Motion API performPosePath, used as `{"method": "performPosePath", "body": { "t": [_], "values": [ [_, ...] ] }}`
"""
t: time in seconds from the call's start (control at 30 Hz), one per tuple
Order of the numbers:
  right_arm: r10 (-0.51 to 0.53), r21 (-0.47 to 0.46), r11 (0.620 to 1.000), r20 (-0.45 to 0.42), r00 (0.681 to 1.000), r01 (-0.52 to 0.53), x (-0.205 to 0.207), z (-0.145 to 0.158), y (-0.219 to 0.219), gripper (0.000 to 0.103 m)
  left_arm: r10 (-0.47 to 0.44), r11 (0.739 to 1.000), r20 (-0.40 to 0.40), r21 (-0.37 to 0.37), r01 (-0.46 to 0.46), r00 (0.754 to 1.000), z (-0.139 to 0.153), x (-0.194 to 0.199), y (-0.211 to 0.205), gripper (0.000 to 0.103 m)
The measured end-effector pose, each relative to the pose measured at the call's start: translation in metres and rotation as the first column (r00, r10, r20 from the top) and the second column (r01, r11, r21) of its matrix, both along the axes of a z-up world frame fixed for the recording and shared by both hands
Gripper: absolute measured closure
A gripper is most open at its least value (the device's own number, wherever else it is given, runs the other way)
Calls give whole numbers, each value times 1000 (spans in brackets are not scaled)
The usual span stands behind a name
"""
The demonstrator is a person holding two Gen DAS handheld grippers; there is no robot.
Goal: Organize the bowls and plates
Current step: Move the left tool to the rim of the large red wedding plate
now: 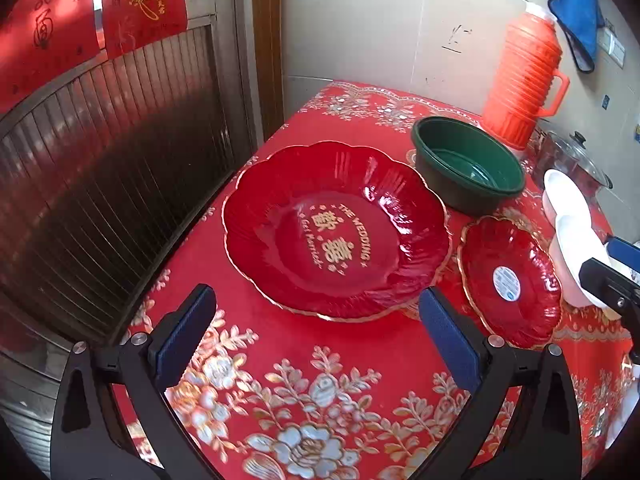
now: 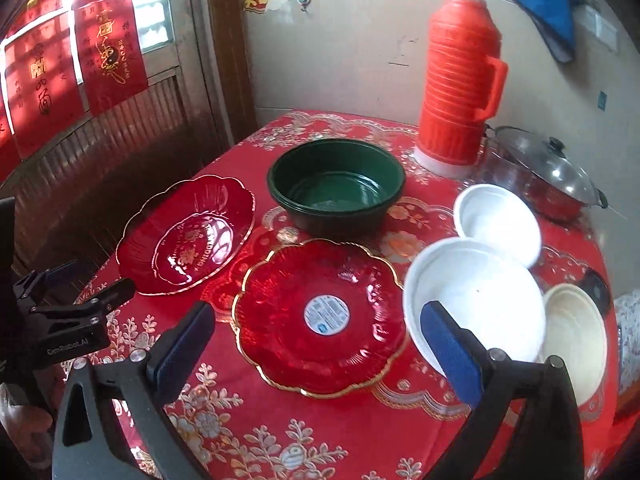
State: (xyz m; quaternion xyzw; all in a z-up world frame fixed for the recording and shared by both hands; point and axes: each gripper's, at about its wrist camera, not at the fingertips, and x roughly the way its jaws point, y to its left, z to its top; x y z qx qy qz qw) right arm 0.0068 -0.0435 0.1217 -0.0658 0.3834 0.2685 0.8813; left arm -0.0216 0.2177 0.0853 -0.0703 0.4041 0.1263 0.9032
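A large red scalloped plate (image 1: 336, 228) with gold lettering lies on the table; it also shows in the right wrist view (image 2: 188, 236). A smaller red plate (image 1: 510, 280) (image 2: 320, 316) with a round sticker lies to its right. A dark green bowl (image 1: 468, 168) (image 2: 336, 184) stands behind them. Two white bowls (image 2: 476, 300) (image 2: 498, 220) and a cream bowl (image 2: 576, 332) sit at the right. My left gripper (image 1: 316, 332) is open and empty, just in front of the large plate. My right gripper (image 2: 316, 340) is open and empty over the smaller plate's near side.
An orange thermos (image 1: 520, 80) (image 2: 460, 80) stands at the back of the table. A steel pot with a glass lid (image 2: 540, 176) sits at the back right. A blue cloth (image 2: 544, 4) hangs on the wall. The table's left edge (image 1: 192, 232) borders a dark slatted panel.
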Motion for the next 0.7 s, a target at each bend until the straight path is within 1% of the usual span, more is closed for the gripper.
{"method": "performPosePath", "body": {
  "t": [0.13, 0.2, 0.27, 0.33, 0.4, 0.5, 0.53, 0.7],
  "values": [
    [77, 1, 997, -52, 996, -77, 22, -3, 39, 0, 26, 1000, -25, 4, -26, 999, 2, 21, 20, 1],
    [105, -11, 994, -73, 992, -106, 33, -6, 57, 0, 43, 999, -44, -9, -43, 998, 1, 30, 33, 1],
    [115, -28, 993, -86, 990, -118, 45, -9, 72, 0, 33, 999, -54, -20, -34, 998, -2, 36, 38, 1],
    [123, -39, 991, -106, 987, -128, 56, -15, 86, 1, 42, 999, -77, 21, -41, 996, -8, 45, 42, 1],
    [123, -52, 990, -119, 985, -130, 65, -20, 94, 1, 38, 999, -81, 29, -36, 996, -11, 50, 43, 1],
    [119, -55, 990, -127, 985, -127, 70, -25, 99, 1, 34, 999, -82, -12, -35, 996, -16, 55, 50, 1],
    [115, -51, 991, -131, 985, -122, 70, -24, 99, 1, 36, 999, -81, -16, -37, 996, -17, 57, 51, 1],
    [116, -41, 992, -147, 982, -123, 76, -27, 103, 1, 45, 999, -62, -6, -46, 997, -19, 64, 53, 1]
  ]
}}
